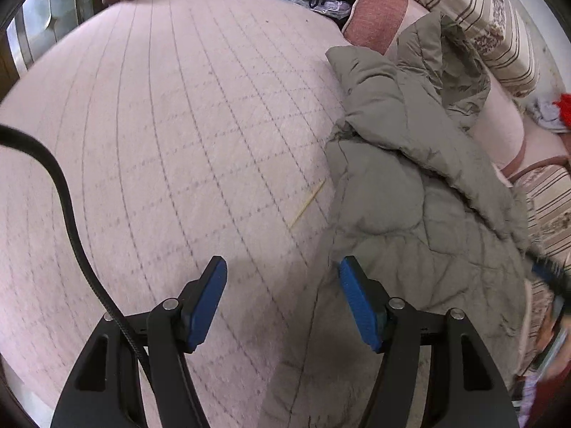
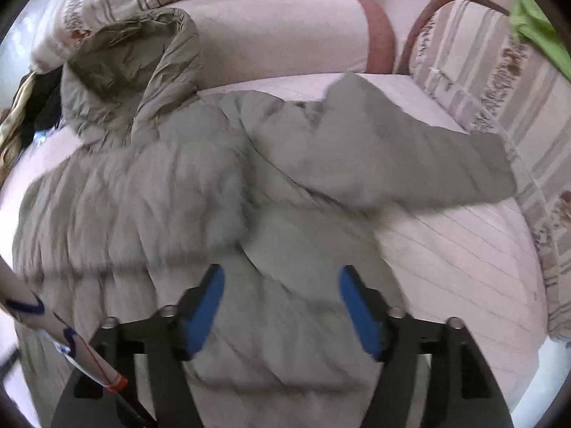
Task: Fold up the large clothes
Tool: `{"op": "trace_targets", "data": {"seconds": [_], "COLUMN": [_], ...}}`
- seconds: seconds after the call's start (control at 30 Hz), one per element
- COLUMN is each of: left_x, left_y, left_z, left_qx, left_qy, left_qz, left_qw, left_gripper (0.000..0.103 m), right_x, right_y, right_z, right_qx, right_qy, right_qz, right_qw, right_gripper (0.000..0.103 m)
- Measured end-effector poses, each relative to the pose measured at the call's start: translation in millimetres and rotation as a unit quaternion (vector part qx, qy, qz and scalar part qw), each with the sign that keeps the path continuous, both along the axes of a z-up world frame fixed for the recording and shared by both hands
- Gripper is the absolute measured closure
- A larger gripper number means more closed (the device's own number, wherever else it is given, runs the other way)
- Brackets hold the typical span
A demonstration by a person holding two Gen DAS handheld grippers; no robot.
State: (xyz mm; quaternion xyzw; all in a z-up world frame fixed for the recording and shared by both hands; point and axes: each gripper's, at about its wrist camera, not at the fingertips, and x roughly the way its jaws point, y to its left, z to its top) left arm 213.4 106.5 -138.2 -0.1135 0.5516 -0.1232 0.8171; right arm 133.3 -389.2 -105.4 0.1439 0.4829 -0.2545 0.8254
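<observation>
Your grey puffer jacket [image 2: 221,192] lies spread on the pink quilted bed [image 1: 160,125], striped pillows [image 2: 481,82] behind it. Both your left gripper [image 1: 282,303] and right gripper [image 2: 282,306] gape empty; a thin stick [image 1: 307,204] lies beside the jacket.

Left wrist view: the pink quilted bed [image 1: 160,125] lies bare across centre and left — open passage; the padded jacket [image 1: 410,178] and striped cushions [image 1: 499,28] crowd the right edge.
</observation>
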Motion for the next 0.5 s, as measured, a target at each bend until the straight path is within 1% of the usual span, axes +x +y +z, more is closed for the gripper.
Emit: {"op": "trace_targets", "data": {"seconds": [0.03,0.07,0.1,0.17,0.2,0.23,0.27,0.3,0.33,0.37,0.4,0.47,0.5], "left_x": [-3.1,-4.4,-7.1,-12.5,-16.5,-20.3,-26.3,-32.6,-37.5,-40.7,-43.7,-44.3,-42.9], "left_y": [0.5,0.5,-0.9,-5.9,-12.7,-19.7,-28.5,-39.8,-49.1,-56.1,-62.2,-65.2,-63.6], "left_z": [-1.6,-2.9,-5.2,-7.3,-7.4,-6.7,-5.5,-3.7,-2.8,-2.4,-1.7,-0.3,-0.8], "left_qx": [-0.010,-0.018,-0.036,-0.059,-0.057,-0.043,-0.016,0.020,0.047,0.072,0.095,0.107,0.106], "left_qy": [0.006,0.011,0.020,0.028,0.027,0.021,0.008,-0.010,-0.023,-0.032,-0.042,-0.045,-0.040], "left_qz": [-0.004,-0.008,-0.015,-0.029,-0.042,-0.053,-0.065,-0.076,-0.086,-0.089,-0.091,-0.091,-0.087], "left_qw": [0.9999,0.9997,0.9990,0.9974,0.9972,0.9975,0.9977,0.9968,0.9949,0.9929,0.9904,0.9891,0.9897], "left_gripper": [0.038,0.038,0.037,0.034,0.034,0.034,0.035,0.044,0.050,0.055,0.057,0.058,0.058], "right_x": [-14.5,-33.9,-43.7,-69.8,-80.7,-87.5,-96.9,-104.6,-110.5,-115.6,-120.1,-124.6,-128.1], "right_y": [0.8,2.0,2.8,5.0,3.8,2.1,-1.9,-6.8,-11.3,-15.1,-19.0,-20.4,-17.7], "right_z": [-3.3,-9.4,-14.7,-28.7,-35.9,-39.5,-43.5,-46.0,-48.2,-50.2,-52.3,-53.5,-53.0], "right_qx": [-0.008,-0.024,-0.034,-0.069,-0.080,-0.082,-0.075,-0.059,-0.038,-0.014,0.018,0.040,0.046], "right_qy": [0.005,0.017,0.026,0.054,0.065,0.067,0.061,0.051,0.045,0.039,0.032,0.028,0.028], "right_qz": [0.004,0.007,0.009,0.010,0.004,-0.002,-0.014,-0.029,-0.040,-0.047,-0.052,-0.057,-0.057], "right_qw": [1.000,1.000,0.999,0.996,0.995,0.994,0.995,0.997,0.997,0.998,0.998,0.997,0.997], "right_gripper": [0.025,0.024,0.024,0.024,0.024,0.024,0.024,0.024,0.024,0.029,0.033,0.040,0.041]}}
